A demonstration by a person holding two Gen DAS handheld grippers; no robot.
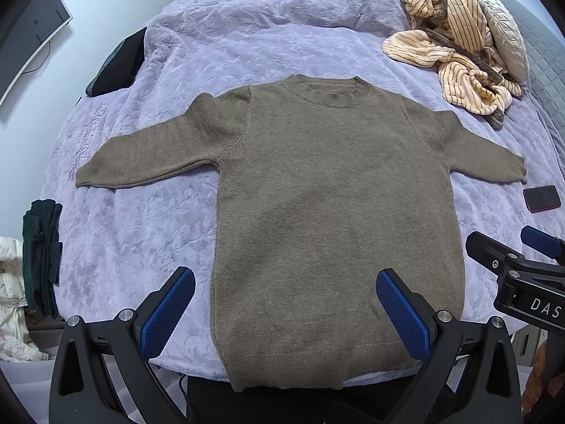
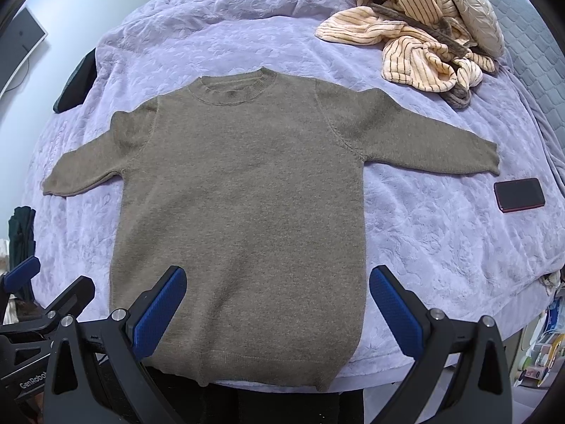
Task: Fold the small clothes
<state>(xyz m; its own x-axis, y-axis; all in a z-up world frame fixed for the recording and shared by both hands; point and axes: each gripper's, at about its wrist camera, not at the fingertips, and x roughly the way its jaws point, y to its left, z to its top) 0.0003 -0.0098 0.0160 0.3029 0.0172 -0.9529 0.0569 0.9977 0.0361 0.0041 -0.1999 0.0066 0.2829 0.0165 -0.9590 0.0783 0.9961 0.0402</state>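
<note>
1. A brown knit sweater lay flat and face up on the lavender bedspread, both sleeves stretched out sideways, its neckline toward the far side and its hem hanging slightly over the near edge of the bed
2. The left gripper hovered above the sweater's lower part, jaws spread wide and holding nothing
3. The right gripper hovered likewise over the hem area, jaws spread wide and empty
4. A striped cream garment sat crumpled at the far right corner, against a silvery cushion
5. A dark phone rested on the bedspread just beyond the sweater's right cuff
6. Dark folded clothing lay at the far left edge
</note>
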